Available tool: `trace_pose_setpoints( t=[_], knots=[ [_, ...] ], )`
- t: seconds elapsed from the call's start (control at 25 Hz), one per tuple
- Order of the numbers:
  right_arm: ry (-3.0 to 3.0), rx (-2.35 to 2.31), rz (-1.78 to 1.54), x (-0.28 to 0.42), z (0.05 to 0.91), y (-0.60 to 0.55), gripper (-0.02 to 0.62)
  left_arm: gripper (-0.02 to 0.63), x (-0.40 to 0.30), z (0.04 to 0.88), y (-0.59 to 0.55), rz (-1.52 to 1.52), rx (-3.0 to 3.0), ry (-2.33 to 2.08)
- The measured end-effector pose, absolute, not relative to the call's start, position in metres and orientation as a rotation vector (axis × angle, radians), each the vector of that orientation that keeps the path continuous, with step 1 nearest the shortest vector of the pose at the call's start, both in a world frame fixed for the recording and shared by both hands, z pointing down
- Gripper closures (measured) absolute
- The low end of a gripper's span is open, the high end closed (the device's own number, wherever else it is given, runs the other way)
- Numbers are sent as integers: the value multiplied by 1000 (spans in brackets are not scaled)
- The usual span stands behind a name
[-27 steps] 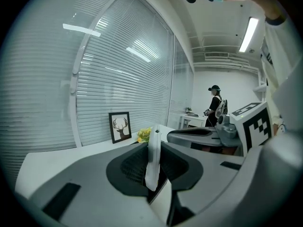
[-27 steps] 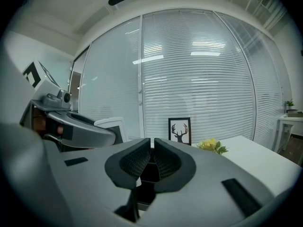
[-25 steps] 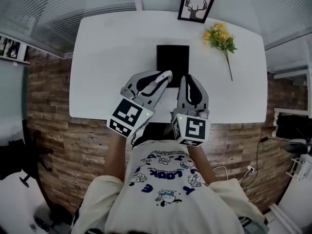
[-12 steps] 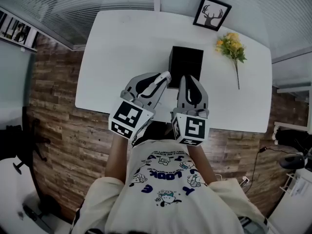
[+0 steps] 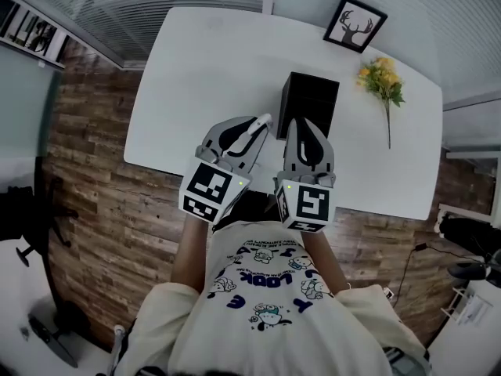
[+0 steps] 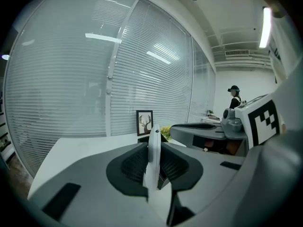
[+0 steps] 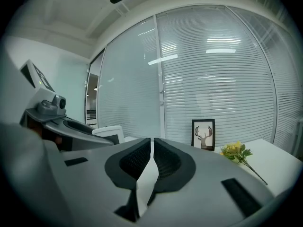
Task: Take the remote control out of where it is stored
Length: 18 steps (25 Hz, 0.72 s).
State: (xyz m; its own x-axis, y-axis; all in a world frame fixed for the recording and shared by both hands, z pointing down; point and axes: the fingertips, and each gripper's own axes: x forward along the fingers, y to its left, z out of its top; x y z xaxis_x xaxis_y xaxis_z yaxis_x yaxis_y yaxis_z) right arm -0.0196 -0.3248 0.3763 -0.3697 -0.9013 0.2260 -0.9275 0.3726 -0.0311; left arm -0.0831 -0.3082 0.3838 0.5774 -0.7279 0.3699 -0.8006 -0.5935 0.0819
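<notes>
A black box [image 5: 309,104] stands upright in the middle of the white table [image 5: 196,77]; no remote control shows in any view. Both grippers hover side by side over the table's near edge, just short of the box. My left gripper [image 5: 266,120] [image 6: 155,136] has its pads closed on a thin white strip [image 6: 153,160] that sticks out past the tips. The right gripper [image 5: 301,124] [image 7: 152,145] is shut, its pads nearly touching with nothing between them.
A framed deer picture [image 5: 356,23] leans at the table's far right corner, with a sprig of yellow flowers [image 5: 383,81] lying in front of it. Blinds cover the glass wall behind. A person [image 6: 234,96] stands far off in the room.
The head camera has swung, so the table, box and picture sit further right and more tilted in view. Both grippers hold the same pose near the table's edge.
</notes>
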Motion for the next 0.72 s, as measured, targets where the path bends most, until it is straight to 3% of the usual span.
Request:
trace_pose_setpoints(
  t=[0.72],
  knots=[
    [-2453,1632,222,-27,379,-321,554,528,-84,387,-305,413,2555,-1258]
  ],
)
